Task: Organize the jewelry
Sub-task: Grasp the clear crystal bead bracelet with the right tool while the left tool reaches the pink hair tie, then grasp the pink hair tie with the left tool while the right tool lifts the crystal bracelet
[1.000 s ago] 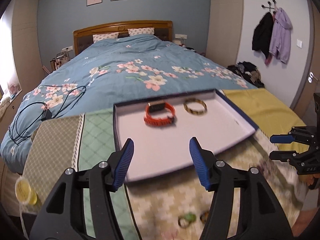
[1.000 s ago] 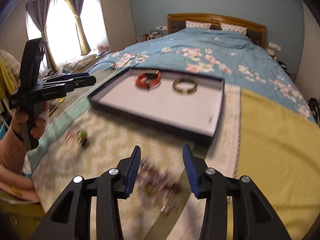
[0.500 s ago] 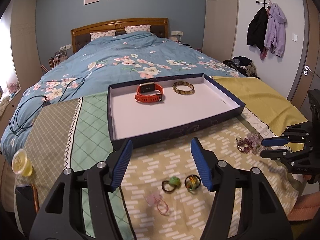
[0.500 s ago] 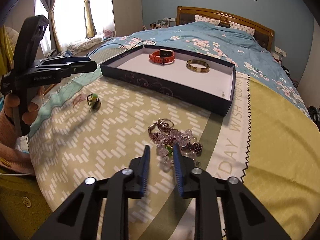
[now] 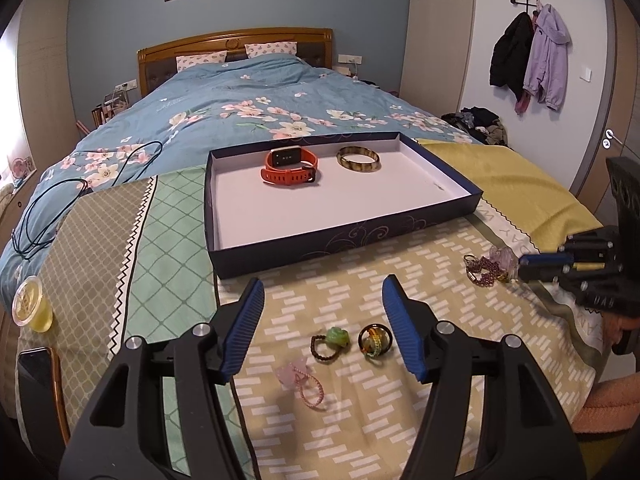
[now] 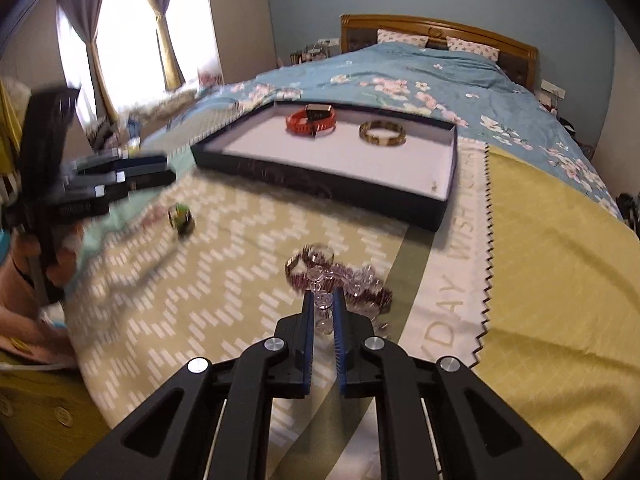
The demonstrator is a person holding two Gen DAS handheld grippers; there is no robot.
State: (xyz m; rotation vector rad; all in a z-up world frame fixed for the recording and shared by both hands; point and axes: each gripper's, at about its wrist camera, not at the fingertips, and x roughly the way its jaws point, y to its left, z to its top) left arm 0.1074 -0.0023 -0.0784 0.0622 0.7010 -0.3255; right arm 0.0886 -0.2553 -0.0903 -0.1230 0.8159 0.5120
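Jewelry is split between two places: a watch (image 5: 290, 166) and a bangle (image 5: 358, 159) lie inside the tray (image 5: 344, 236) at its far end, while the rest sits loose on the blanket (image 5: 400, 264) on the near side of the tray. A bead tangle (image 6: 340, 280) lies near the tray's right front corner; three rings, one green-stoned (image 5: 331, 342), one amber (image 5: 375, 340) and one pink (image 5: 302, 380), lie well to the left of it, nearer the tray's front wall.

The right gripper (image 6: 322, 312) has just been closing, and its jaws now stand nearly together with clear beads of the tangle between the pads. Blur hides how many strands are caught, so the hold looks thin. To do this well, lift slowly and straight up, letting the dangling strands come free of the blanket before carrying them over the tray wall. A fast swing could shake a slippery bead out. Lower the tangle onto bare tray floor nearer than the bangle, then release, so the pieces do not knot together.

The left gripper (image 5: 324, 320) hovers above the rings with jaws well apart, nothing between them. Its best next target seems the green-stoned ring; come down with one pad on each side of the band and pinch the band rather than the stone.
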